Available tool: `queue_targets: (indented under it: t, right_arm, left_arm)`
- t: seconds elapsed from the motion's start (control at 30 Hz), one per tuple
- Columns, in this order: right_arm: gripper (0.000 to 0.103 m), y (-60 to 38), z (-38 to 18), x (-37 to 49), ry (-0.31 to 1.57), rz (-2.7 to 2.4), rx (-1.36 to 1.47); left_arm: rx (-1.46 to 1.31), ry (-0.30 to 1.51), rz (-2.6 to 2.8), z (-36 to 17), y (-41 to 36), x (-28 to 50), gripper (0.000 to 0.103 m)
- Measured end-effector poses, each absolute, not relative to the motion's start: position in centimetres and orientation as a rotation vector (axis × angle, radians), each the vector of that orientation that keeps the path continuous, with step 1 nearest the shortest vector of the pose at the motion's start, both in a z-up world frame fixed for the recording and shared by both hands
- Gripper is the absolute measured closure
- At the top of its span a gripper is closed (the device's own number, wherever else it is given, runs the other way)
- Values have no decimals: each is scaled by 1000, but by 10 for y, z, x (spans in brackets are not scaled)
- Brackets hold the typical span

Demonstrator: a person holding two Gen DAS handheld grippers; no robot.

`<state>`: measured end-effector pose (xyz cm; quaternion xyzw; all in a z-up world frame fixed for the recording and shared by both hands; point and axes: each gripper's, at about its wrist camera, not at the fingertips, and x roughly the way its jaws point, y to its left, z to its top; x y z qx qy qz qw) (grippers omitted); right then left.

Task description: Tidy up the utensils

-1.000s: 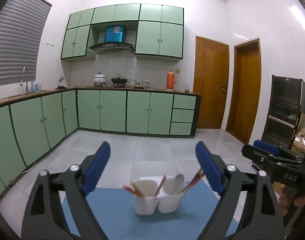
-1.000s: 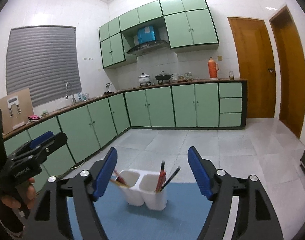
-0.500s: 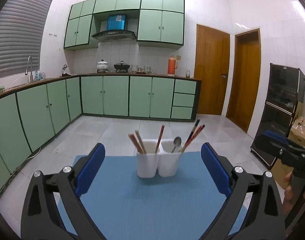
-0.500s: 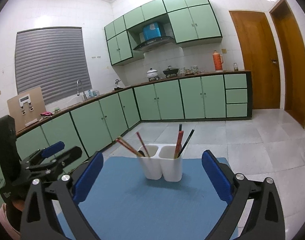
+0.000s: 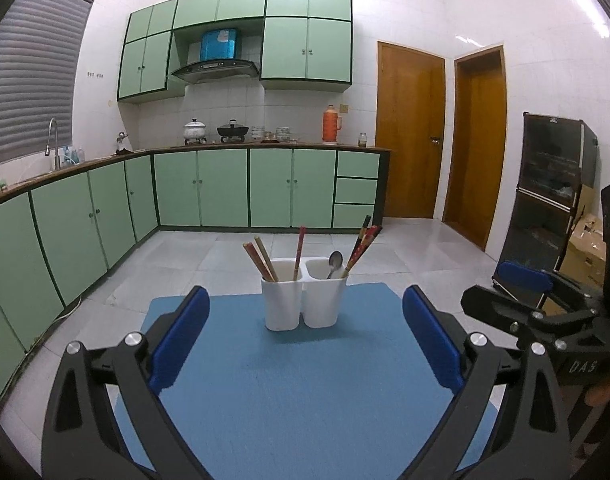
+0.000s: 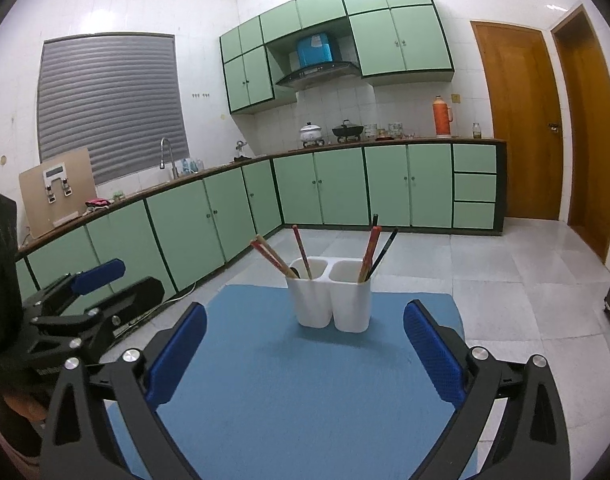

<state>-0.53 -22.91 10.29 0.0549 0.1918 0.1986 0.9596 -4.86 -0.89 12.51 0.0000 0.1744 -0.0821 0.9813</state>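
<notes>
Compared with a second ago, both cameras now sit farther back from the holder (image 5: 303,294): more of the blue mat (image 5: 305,380) shows in front of it, and the utensils stand clear above the claw tips instead of between them. Both claws have just been opening, with nothing between their pads.

The left claw (image 5: 305,338) stands wide and empty, its blue ribbed pads (image 5: 179,336) well apart over the mat. The right claw (image 6: 305,350) is likewise wide and empty. Each claw appears at the edge of the other's view.

The holder is a white, smooth plastic cup pair, two rounded square compartments joined side by side, upright near the far end of the mat on the bench. In the left-wrist view, the left compartment holds tan wooden chopsticks (image 5: 261,258) leaning left and one red chopstick (image 5: 299,252) nearly upright. The right compartment holds a metal spoon (image 5: 335,262), bowl up, and dark and red patterned chopsticks (image 5: 363,242) leaning right.

Behind are green cabinets (image 5: 225,188), a grey tiled floor and wooden doors (image 5: 411,132).
</notes>
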Motion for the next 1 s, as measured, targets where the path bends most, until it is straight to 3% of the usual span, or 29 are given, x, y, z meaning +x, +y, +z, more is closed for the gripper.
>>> queue_targets:
  t: [1.0]
  right_arm:
    - [6, -222, 94, -12, 424, 406, 91]
  left_arm:
    - [-6, 396, -151, 107, -3, -63, 9]
